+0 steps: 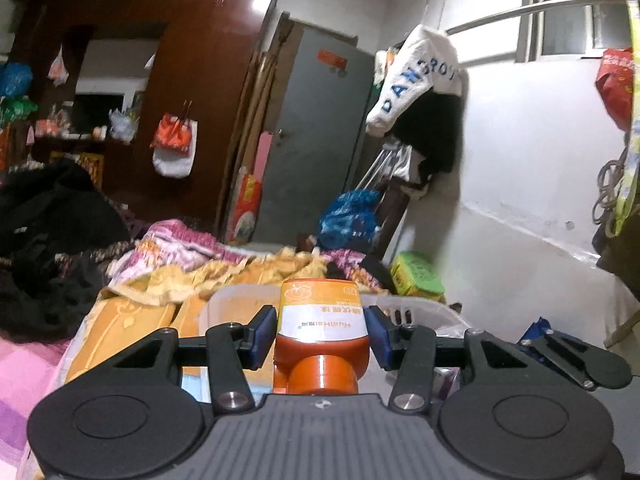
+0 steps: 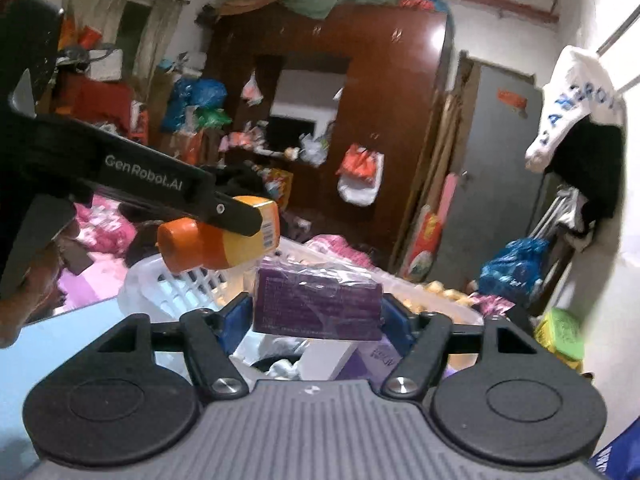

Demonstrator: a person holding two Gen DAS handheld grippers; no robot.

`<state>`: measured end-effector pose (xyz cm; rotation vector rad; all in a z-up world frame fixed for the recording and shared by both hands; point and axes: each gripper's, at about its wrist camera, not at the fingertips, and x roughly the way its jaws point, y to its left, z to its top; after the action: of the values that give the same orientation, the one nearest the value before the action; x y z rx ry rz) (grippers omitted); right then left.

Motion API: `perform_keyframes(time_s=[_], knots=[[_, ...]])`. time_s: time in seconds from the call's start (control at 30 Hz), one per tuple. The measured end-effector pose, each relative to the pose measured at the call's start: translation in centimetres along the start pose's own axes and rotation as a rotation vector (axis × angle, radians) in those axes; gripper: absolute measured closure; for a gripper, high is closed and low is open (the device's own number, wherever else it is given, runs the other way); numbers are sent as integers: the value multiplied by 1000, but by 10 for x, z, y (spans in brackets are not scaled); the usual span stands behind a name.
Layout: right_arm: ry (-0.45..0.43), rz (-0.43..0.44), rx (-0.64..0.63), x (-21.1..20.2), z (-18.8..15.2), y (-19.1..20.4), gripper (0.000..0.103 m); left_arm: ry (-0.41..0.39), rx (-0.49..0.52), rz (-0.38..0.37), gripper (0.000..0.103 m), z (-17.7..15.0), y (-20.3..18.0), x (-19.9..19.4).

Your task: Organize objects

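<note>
My left gripper (image 1: 321,334) is shut on an orange sauce bottle (image 1: 321,316) with a yellow-white label, cap toward the camera, held above a white plastic basket (image 1: 420,310). The same bottle (image 2: 224,236) and the left gripper's black arm show at the left of the right wrist view, over the basket (image 2: 180,288). My right gripper (image 2: 318,314) is shut on a purple box (image 2: 318,304) wrapped in clear film, held over the basket's near side. Inside the basket lie a white-purple box (image 2: 348,356) and crumpled white items.
A light blue table surface (image 2: 60,344) lies at lower left. Behind the basket is a bed with floral bedding (image 1: 224,268) and dark clothes (image 1: 52,232). A brown wardrobe (image 2: 380,128), a grey door (image 1: 316,140), a blue bag (image 1: 350,220) and a green box (image 1: 418,274) stand beyond.
</note>
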<state>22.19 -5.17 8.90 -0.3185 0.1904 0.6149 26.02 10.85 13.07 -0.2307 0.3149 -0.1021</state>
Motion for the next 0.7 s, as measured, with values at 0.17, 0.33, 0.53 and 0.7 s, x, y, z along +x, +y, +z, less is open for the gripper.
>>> perform_keyframes(time_s=[0.17,0.33,0.53,0.7], knots=[[-72,4,66,-36,-3,-13,0,-123,-8,-9,11,-3,0,-20],[-48,11,255,-70,-15,-40,0,-147,29,-20,11,-16,-7,-52],[91,45,307,-93,-85,-66,0,-26,149,-75,11,-70,-15,-92],[271,133,337,-73,-128,-69,1,117,278,-149,11,-115,-33,-74]])
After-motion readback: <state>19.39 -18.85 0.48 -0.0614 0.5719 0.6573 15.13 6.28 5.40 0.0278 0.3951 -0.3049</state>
